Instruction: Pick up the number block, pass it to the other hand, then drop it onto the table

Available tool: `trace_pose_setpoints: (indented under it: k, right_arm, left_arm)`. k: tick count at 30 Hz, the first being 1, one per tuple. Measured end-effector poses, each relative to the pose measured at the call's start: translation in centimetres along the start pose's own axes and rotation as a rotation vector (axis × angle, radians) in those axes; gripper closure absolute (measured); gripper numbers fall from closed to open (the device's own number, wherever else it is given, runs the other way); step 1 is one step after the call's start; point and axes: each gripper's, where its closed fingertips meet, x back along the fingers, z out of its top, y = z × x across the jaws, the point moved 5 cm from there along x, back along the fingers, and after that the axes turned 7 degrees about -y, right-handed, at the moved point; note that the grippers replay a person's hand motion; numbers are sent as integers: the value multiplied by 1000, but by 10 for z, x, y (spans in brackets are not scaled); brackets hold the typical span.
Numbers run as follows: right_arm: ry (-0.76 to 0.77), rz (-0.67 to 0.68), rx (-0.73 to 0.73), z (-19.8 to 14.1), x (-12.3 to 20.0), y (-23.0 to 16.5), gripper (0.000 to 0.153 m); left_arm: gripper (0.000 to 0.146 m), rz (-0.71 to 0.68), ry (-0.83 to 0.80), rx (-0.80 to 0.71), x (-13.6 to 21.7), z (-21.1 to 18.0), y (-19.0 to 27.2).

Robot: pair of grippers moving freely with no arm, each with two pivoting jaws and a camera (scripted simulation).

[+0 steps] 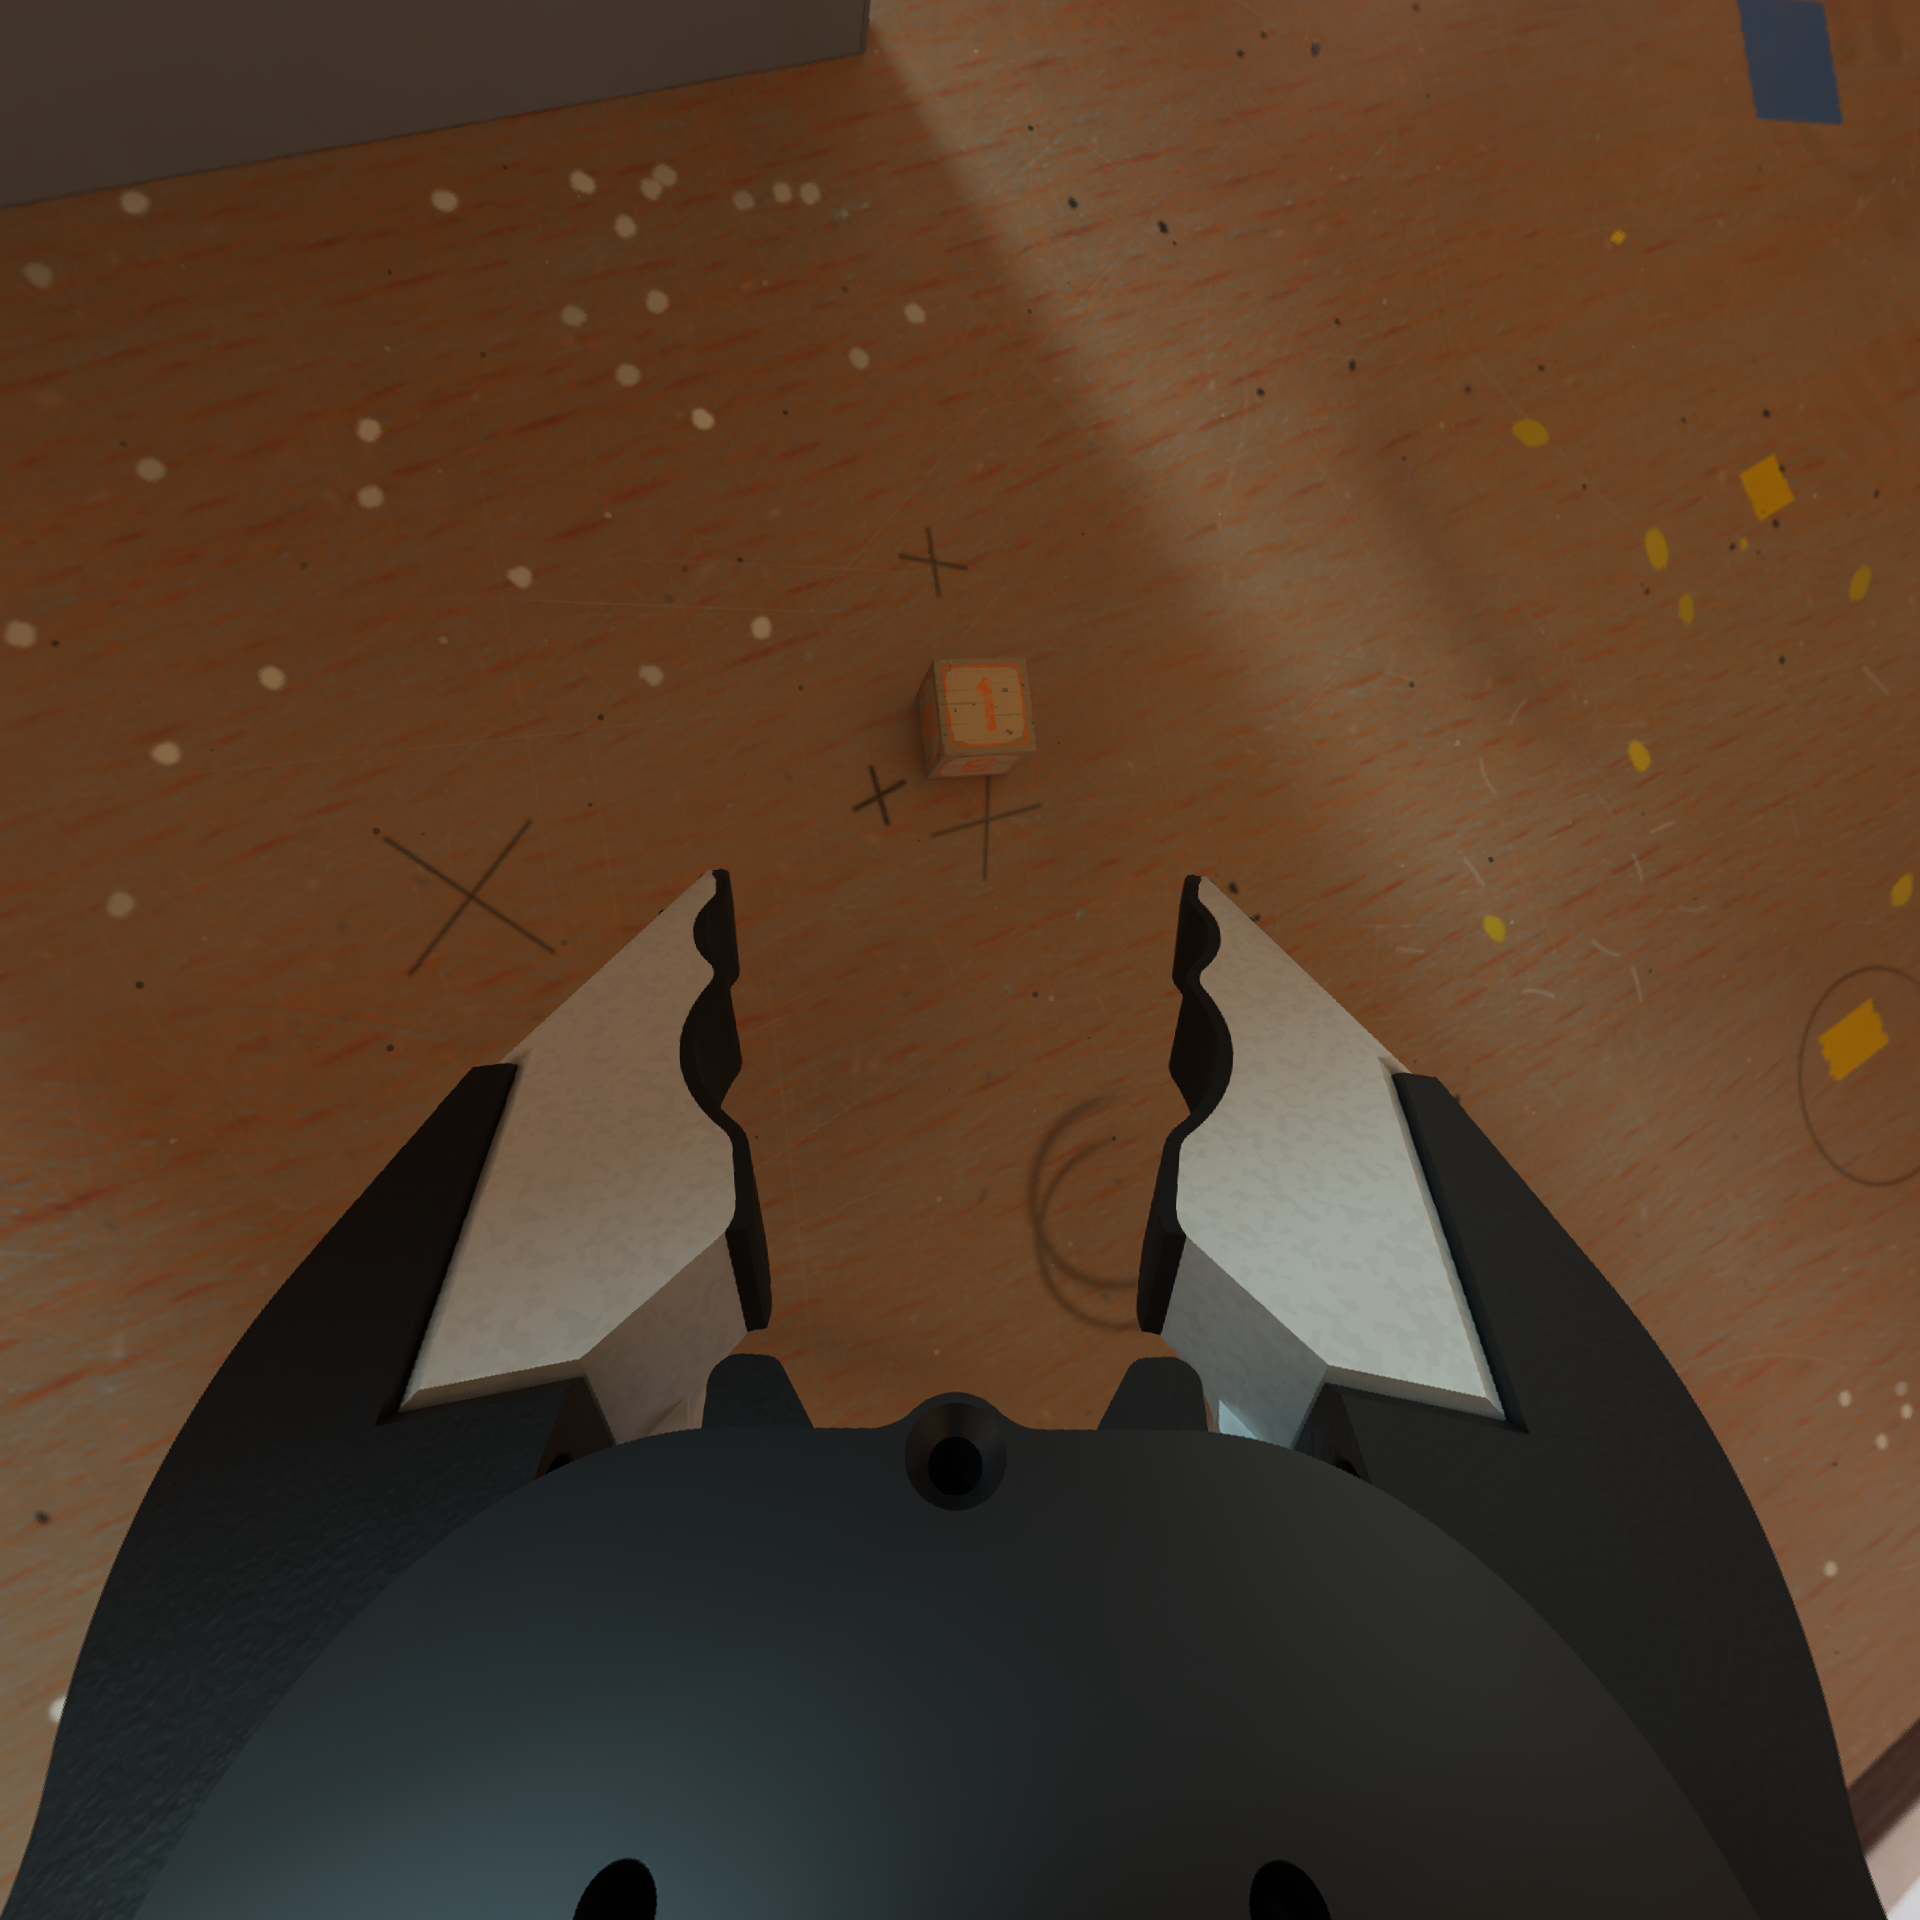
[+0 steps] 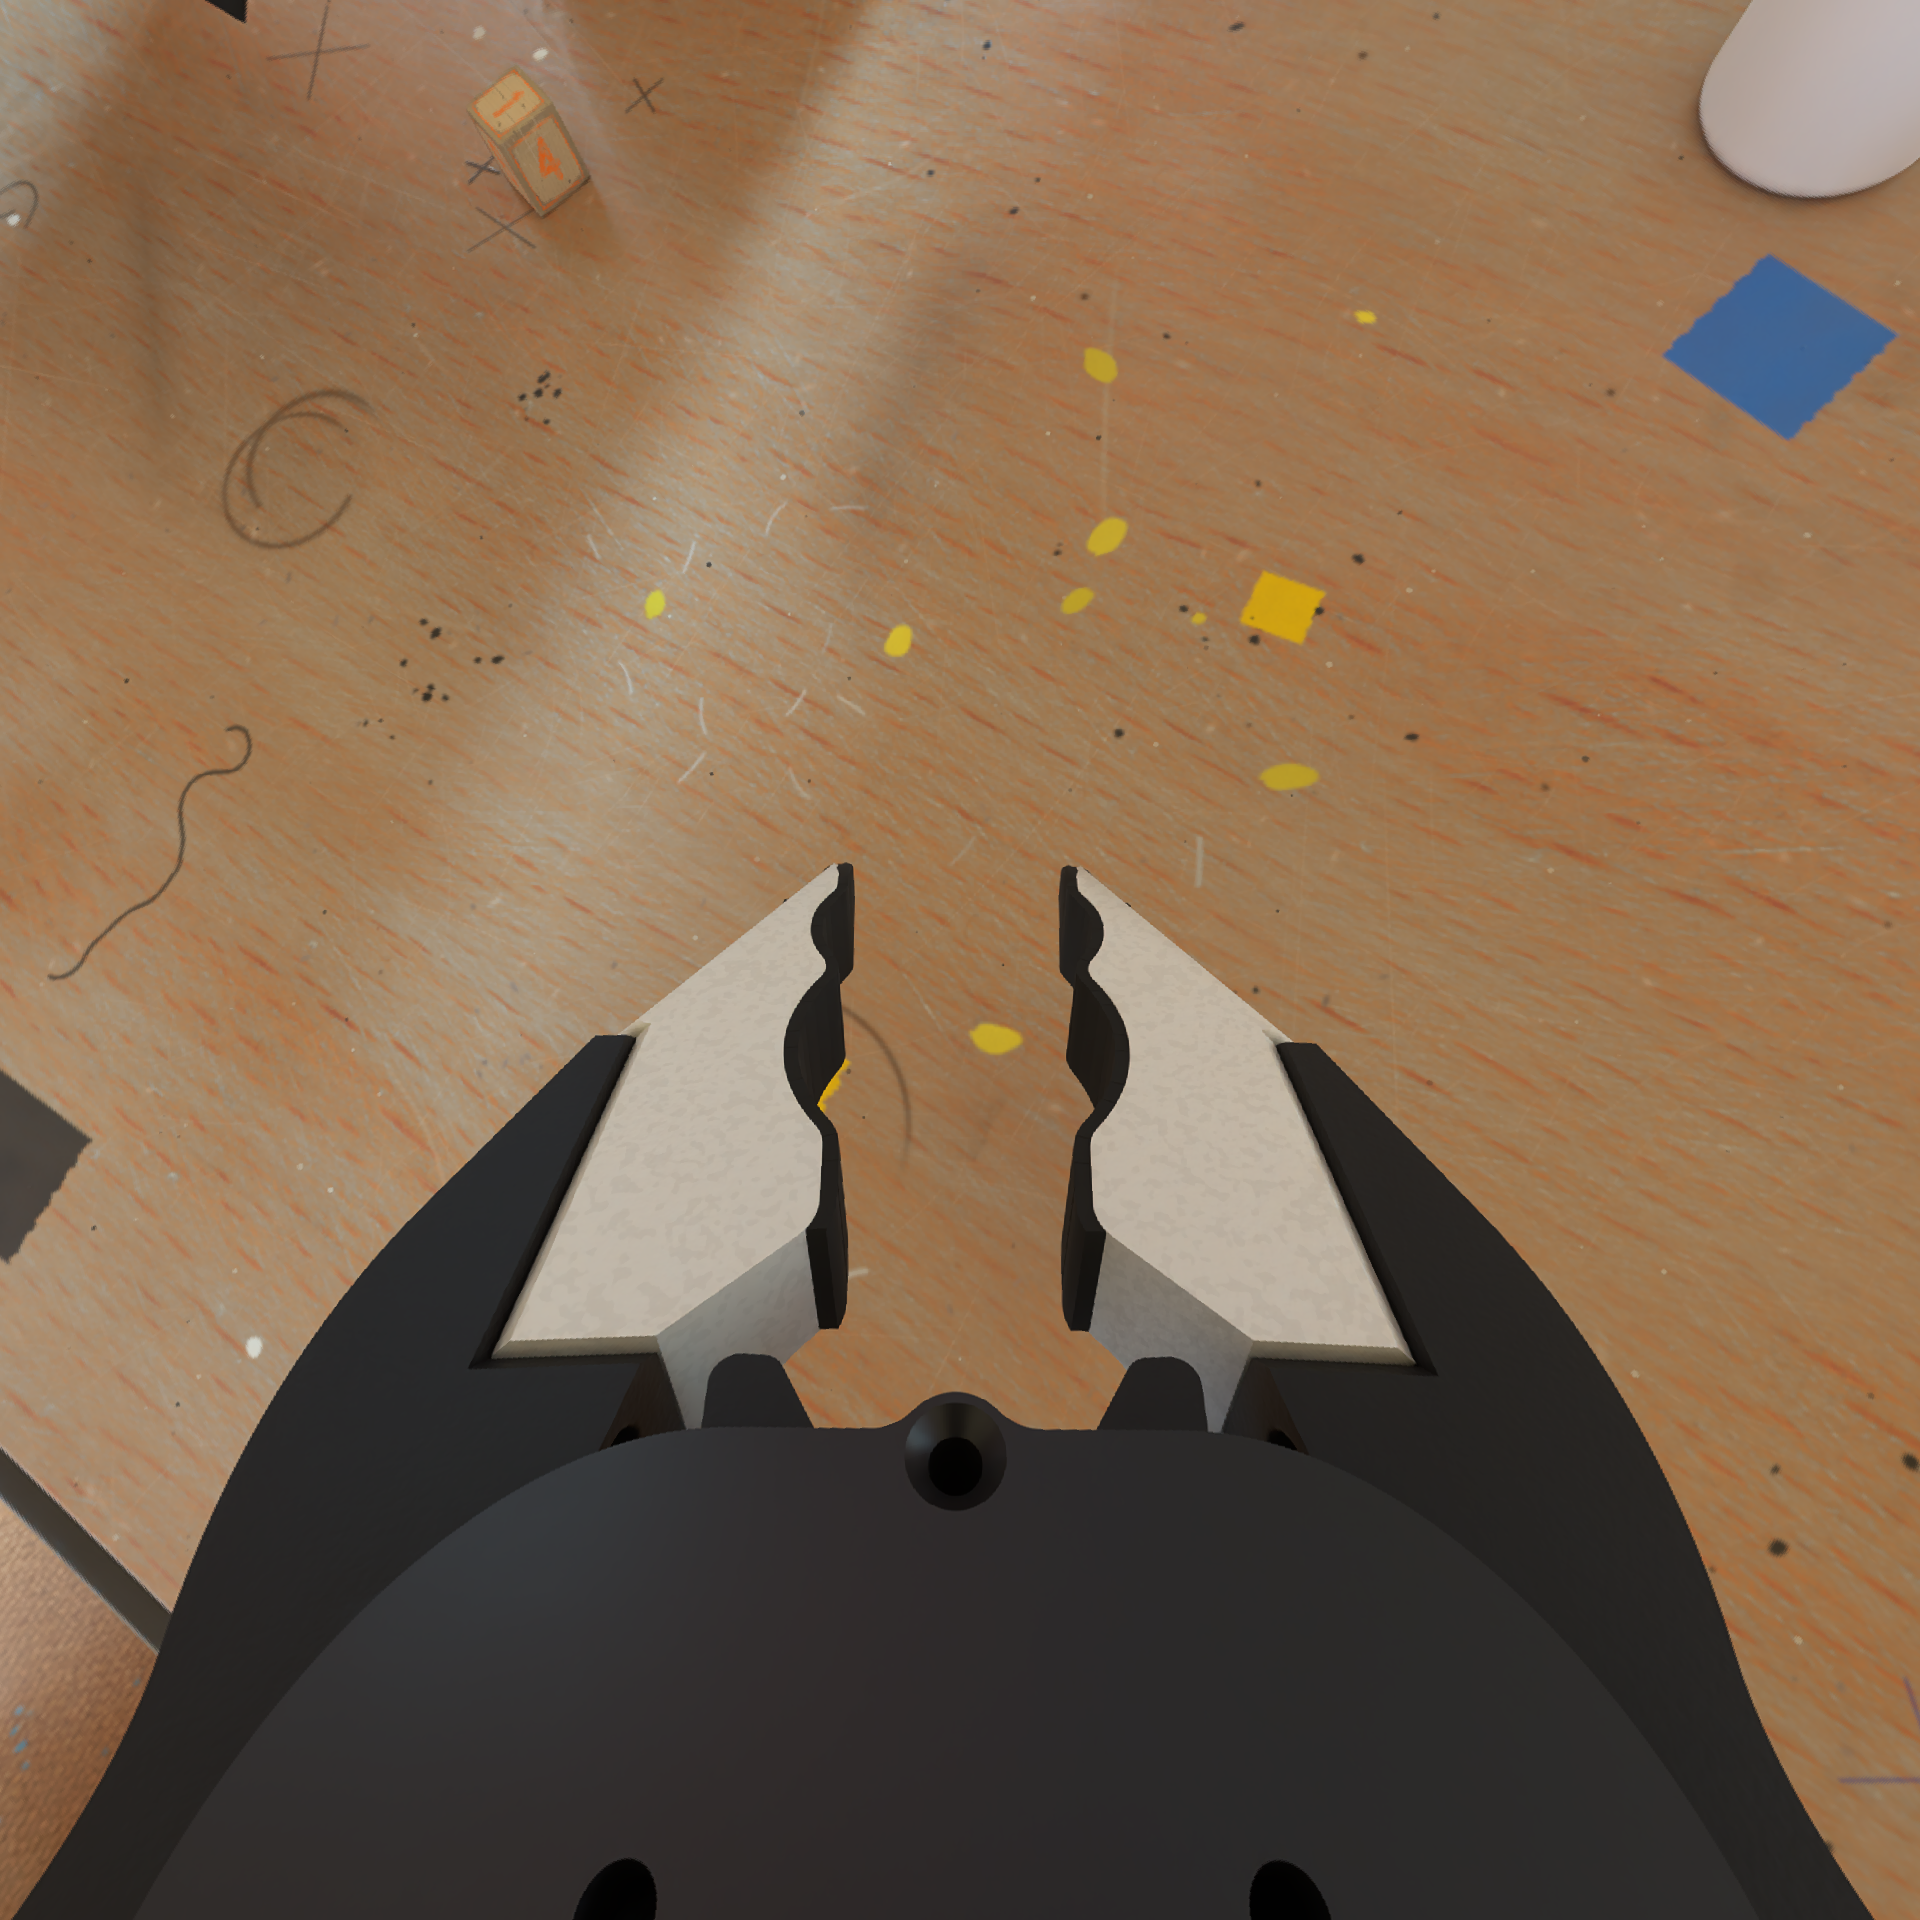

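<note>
A small wooden number block [image 1: 977, 715] with orange markings lies on the wooden table [image 1: 1299, 644], among pencilled crosses. My left gripper [image 1: 956, 878] is open and empty, above the table, with the block straight ahead beyond its fingertips. In the right wrist view the block [image 2: 528, 140] sits far off at the upper left. My right gripper [image 2: 956, 871] is open with a narrower gap and empty, well away from the block.
A dark grey slab [image 1: 416, 73] lies at the table's far left corner. A white rounded object [image 2: 1818, 94] stands at the upper right of the right wrist view. A blue patch [image 2: 1779, 345] and a yellow one [image 2: 1282, 606] mark the table. The table edge [image 2: 73, 1527] shows at lower left.
</note>
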Motion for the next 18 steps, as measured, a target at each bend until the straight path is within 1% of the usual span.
trace_pose_setpoints:
  k: [1,4,5,7,10,12,15,18]
  right_arm:
    - [4,-3,2,0,0,0,113]
    - [22,-12,19,3,3,-4,114]
    - [27,-14,24,4,3,-5,114]
    - [36,-13,30,6,4,-8,114]
    - [38,-15,39,6,5,-10,114]
    - [47,-23,42,7,7,-11,114]
    - [72,-25,39,9,11,-10,114]
    - [85,-31,41,10,13,-11,114]
  left_arm:
    - [63,-6,-4,12,-1,1,0]
    - [77,-145,1,91,-18,14,3]
    - [79,-169,-19,114,-26,17,4]
    - [80,-162,-61,137,-41,21,5]
    - [72,-162,-63,170,-56,27,9]
    - [61,-171,-56,191,-63,30,12]
    - [46,-135,-63,202,-72,31,15]
    - [43,-83,-47,223,-79,31,14]
